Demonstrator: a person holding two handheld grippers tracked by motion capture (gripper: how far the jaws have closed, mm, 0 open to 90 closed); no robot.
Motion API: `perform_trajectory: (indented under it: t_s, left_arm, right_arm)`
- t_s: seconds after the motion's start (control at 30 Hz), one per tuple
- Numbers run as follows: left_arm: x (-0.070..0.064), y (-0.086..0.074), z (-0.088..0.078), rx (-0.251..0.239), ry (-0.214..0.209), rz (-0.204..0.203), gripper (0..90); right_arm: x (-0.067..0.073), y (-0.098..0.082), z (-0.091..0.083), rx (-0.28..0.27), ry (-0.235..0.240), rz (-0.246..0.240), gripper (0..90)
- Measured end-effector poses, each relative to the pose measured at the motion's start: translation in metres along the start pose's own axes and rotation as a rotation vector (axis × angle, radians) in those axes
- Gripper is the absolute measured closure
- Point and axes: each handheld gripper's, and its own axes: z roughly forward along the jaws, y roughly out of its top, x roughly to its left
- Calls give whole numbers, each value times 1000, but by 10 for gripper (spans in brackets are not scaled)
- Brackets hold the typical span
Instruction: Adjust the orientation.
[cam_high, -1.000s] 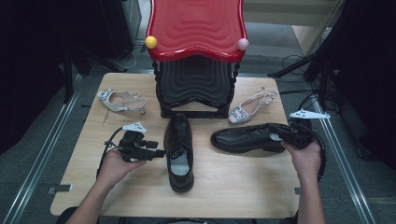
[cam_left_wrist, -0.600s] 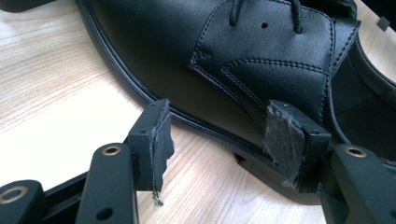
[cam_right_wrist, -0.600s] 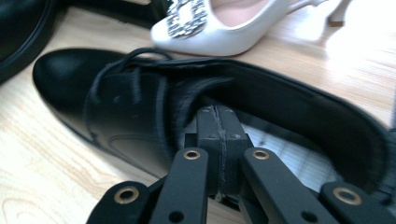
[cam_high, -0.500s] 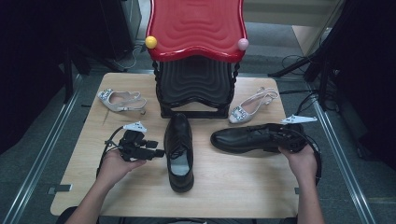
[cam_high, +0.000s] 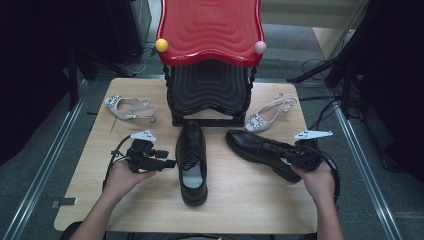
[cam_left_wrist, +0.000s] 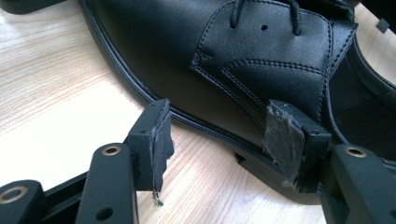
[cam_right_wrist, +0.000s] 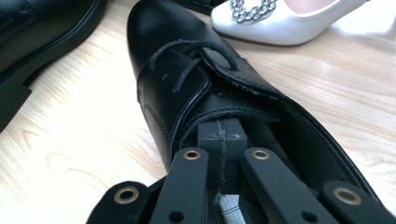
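Right shoe (cam_high: 262, 149) lay on the surface's right side, the right claw (cam_right_wrist: 219, 140) clenched inside its opening. Left claw (cam_left_wrist: 217, 135) stood released beside the left shoe (cam_high: 192, 160). Both awaited moving.

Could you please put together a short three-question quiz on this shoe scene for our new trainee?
1. True or false: the left gripper is clamped on the black shoe that lies in the middle of the table.
2. Where are the jaws of the right gripper? A) on a white sandal B) inside the opening of the other black shoe C) on the red chair
3. How many white sandals lie on the table, and where?

Key
1. False: its jaws stand open beside the shoe's sole.
2. B; the jaws are shut together.
3. Two: the left sandal and the right sandal, one on each side of the red chair.
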Motion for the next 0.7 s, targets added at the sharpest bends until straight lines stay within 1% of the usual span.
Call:
perform_trajectory:
  t_s: [0.07,0.13,0.2,0.23,0.3,0.33,0.43,0.53,0.57,0.6,0.7]
  left_arm:
    - [0,0,0,-2,2,-2,419]
    - [0,0,0,-5,3,-2,419]
    - [0,0,-1,-4,7,-2,419]
    - [0,0,-1,-4,7,-2,419]
    - [1,0,-1,-6,7,-1,419]
    - [1,0,-1,-6,6,-1,419]
    - [1,0,-2,-6,7,-1,419]
    - [1,0,-2,-8,5,-1,419]
    - [1,0,-2,-8,5,-2,419]
    - [1,0,-2,-7,6,-2,419]
    - [1,0,-2,-6,7,1,419]
  right_arm:
    - [2,-2,-1,-2,17,14,900]
    - [4,-4,-3,-8,23,27,900]
    - [4,-5,-7,-15,8,27,897]
    - [2,-6,-10,-19,4,31,873]
    - [-1,-8,-15,-31,17,53,849]
    - [-2,-9,-18,-41,23,54,841]
    - [-1,-12,-25,-62,33,64,813]
    - [0,-14,-31,-91,51,64,786]
    - [1,-14,-31,-89,54,60,771]
    - [2,-14,-30,-83,53,54,736]
    - [5,-15,-23,-63,75,53,699]
